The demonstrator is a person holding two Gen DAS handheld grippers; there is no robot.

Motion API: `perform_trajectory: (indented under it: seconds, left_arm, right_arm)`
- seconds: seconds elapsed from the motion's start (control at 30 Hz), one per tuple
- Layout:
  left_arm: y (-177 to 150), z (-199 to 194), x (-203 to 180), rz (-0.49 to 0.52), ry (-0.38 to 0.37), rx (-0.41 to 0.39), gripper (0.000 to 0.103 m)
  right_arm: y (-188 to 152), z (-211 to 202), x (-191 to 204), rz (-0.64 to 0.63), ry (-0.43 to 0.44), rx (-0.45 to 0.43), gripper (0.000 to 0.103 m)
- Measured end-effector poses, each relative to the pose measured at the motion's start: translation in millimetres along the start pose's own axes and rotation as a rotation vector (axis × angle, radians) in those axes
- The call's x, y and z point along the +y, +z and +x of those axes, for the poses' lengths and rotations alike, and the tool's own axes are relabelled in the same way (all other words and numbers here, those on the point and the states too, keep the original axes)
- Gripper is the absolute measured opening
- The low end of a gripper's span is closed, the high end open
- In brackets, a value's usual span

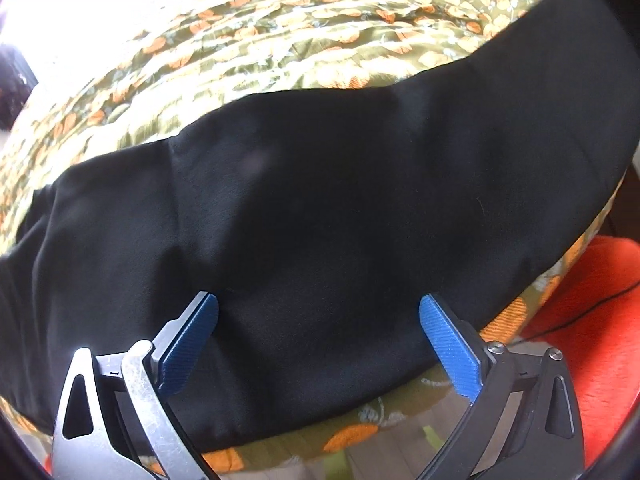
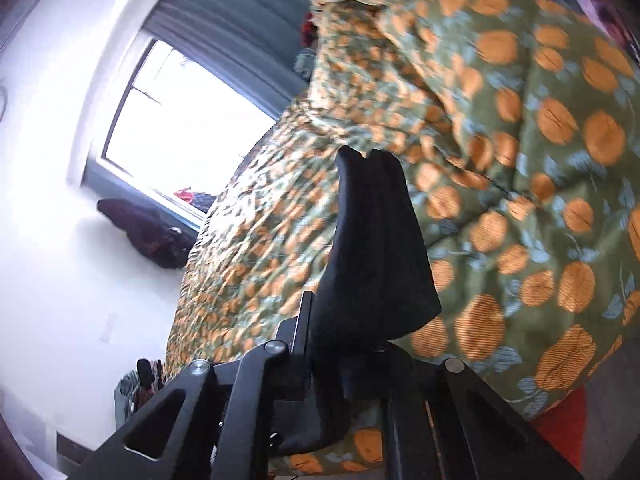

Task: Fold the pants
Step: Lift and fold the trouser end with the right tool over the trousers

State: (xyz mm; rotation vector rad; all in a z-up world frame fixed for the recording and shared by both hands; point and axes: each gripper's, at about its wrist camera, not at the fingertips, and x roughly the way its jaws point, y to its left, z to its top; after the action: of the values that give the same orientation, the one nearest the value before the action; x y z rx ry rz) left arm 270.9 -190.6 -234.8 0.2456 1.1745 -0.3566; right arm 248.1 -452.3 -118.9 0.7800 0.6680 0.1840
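Currently the black pants [image 1: 320, 208] lie flat across the bed, on a green bedspread [image 1: 248, 52] printed with orange fruit. In the left wrist view the fabric runs as one wide band from the lower left edge up to the upper right, and it takes most of the frame.

Left gripper [image 1: 319, 320]: jaws spread wide, pointing steeply down at the pants. Blue pads [image 1: 448, 344] sit either side of a bare stretch of cloth, nothing pinched between them. Tips are close over the fabric; cannot tell if they touch it. Something orange-red and fuzzy [image 1: 600, 320] shows at the lower right, beside the bed edge.

Right gripper [image 2: 352, 320]: jaws closed down on a bunch of the black pants cloth [image 2: 372, 240]. The cloth stands up out of the fingers as a folded wad with two rounded humps at its top, and it covers the pads, so the contact itself is hidden. It looks raised clear of the bedspread [image 2: 520, 160] behind it, though the frame is motion-blurred. A window [image 2: 180, 120] with a dark curtain [image 2: 240, 20] sits to the left on a white wall.
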Motion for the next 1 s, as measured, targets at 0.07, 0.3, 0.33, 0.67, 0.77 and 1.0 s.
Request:
perform_trajectory:
  seconds: [0.07,0.3,0.33,0.67,0.77,1.0]
  left_arm:
    - [0.6,-18.2,17.7,-0.040,-0.023,-0.026,0.100]
    - [-18.7,-101.5,142.2,-0.287,0.028,-0.186,0.100]
    - [-27.7,-111.9,163.2,-0.341,0.045,-0.202,0.100]
    - [-127.6,-129.0,247.3,-0.589,0.100,-0.173,0.100]
    - [-140.6,-127.7,238.4,-0.591,0.049,-0.197,0.100]
    - [-89.3,-112.2,181.0,-0.410,-0.188,-0.262,0.076]
  right_arm:
    - [0.5,4.0,44.7,-0.072,0.045,0.008,0.011]
    - [-58.9,79.7,187.9,-0.310,0.163,0.133,0.011]
    - [-78.2,98.8,202.9,-0.332,0.174,0.160,0.011]
    - [-259.5,228.8,220.5,-0.613,0.101,0.518,0.078]
    - [-253.0,182.4,205.7,-0.719,0.075,0.458,0.081]
    - [-246.0,110.5,139.7,-0.657,-0.090,0.395,0.091]
